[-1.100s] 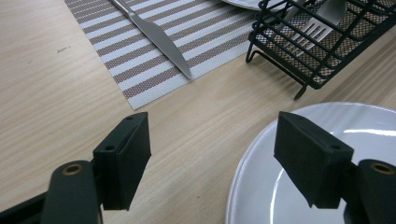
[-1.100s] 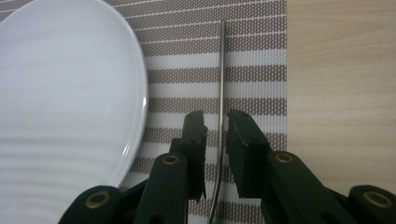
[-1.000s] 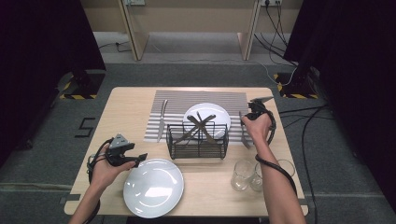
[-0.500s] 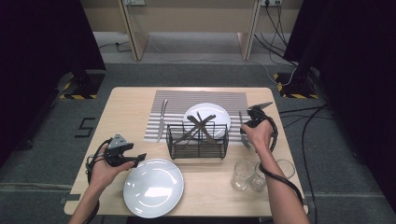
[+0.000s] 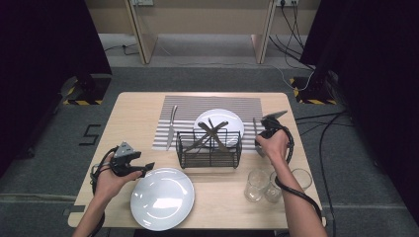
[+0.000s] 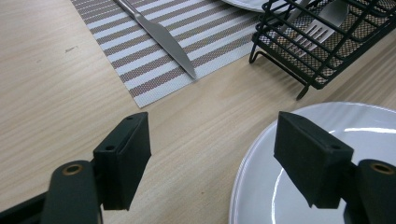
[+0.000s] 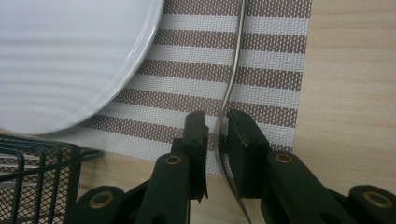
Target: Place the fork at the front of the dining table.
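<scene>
Right gripper (image 7: 216,116) lowered over the right edge of the striped placemat (image 5: 217,103), jaws drawn narrow and straddling a slim metal utensil (image 7: 232,79). Lying flat on the mat, just beside the far plate (image 7: 70,60), with its long axis following the mat's right edge from far to near. Passing straight between the two pads, crosswise to their line of closing. Close against one pad; a thin gap showing at the other, so judged bracketed rather than clamped. For a firm pinch, only a slight further closing needed, and no sideways correction.

Left gripper (image 6: 212,119) near the table's (image 5: 138,113) near left corner, jaws spread wide and holding nothing, one pad hanging over the rim of the near plate (image 5: 163,197). Well apart from the utensil, hence the right hand plainly the nearer.

Count of items:
- Plates: two, one on the mat and one at the near edge.
- Wire basket (image 5: 210,155): one, at the mat's near edge, between the two plates.
- Cutlery inside the basket: several crossed pieces, a fork (image 6: 322,28) among them; exact number not readable.
- Knife (image 5: 171,126): one, along the mat's left edge, its long axis roughly parallel to that of the utensil.
- Glasses (image 5: 256,185): apparently three, clustered toward the near right corner.
- Placemat: one.
</scene>
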`<state>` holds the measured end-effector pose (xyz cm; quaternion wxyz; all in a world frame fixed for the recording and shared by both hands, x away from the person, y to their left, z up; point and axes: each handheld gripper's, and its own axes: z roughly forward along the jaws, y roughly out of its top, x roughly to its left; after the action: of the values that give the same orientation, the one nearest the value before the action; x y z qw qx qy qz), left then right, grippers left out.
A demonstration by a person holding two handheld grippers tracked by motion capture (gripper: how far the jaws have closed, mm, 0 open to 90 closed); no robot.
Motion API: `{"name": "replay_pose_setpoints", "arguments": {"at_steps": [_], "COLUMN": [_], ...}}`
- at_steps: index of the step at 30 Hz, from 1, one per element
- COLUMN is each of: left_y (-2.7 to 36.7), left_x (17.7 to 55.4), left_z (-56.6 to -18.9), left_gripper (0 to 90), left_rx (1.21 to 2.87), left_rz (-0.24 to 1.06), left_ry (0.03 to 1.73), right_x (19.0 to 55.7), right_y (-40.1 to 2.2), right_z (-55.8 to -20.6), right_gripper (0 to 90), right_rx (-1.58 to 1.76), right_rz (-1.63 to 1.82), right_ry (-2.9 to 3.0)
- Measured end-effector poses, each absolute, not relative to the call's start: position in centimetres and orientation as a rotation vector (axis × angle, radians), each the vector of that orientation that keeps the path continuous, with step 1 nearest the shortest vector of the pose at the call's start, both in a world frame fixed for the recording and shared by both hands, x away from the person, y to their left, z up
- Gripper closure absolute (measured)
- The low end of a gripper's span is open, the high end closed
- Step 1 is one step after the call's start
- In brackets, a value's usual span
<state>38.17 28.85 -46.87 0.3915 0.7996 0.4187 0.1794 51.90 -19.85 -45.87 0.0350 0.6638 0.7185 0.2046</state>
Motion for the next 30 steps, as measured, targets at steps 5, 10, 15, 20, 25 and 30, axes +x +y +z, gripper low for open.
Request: {"name": "replay_pose_setpoints", "arguments": {"at_steps": [5, 10, 15, 20, 25, 30], "left_y": [28.9, 28.9, 29.0, 29.0, 29.0, 29.0], "left_x": [38.2, 38.2, 38.2, 38.2, 38.2, 38.2], "left_z": [-46.8, -46.8, -46.7, -46.8, -46.8, -46.8], "left_gripper": [26.8, 26.8, 26.9, 26.9, 26.9, 26.9], "left_rx": [2.031, 2.032, 2.032, 2.032, 2.032, 2.031], "left_rz": [0.456, 0.457, 0.458, 0.454, 0.455, 0.454], "left_ry": [1.062, 1.06, 1.06, 1.063, 1.062, 1.063], "right_x": [52.1, 52.4, 52.6, 52.8, 52.9, 53.0], "right_y": [-20.0, -19.8, -19.5, -19.3, -19.4, -19.4], "right_z": [-46.2, -46.2, -46.3, -46.4, -46.5, -46.5], "right_gripper": [79.1, 80.3, 81.1, 83.6, 86.6, 87.5], "right_rx": [2.054, 2.056, 2.064, 2.077, 2.113, 2.134], "right_rz": [0.611, 0.592, 0.57, 0.551, 0.54, 0.544], "right_ry": [2.207, 2.216, 2.225, 2.228, 2.202, 2.183]}}
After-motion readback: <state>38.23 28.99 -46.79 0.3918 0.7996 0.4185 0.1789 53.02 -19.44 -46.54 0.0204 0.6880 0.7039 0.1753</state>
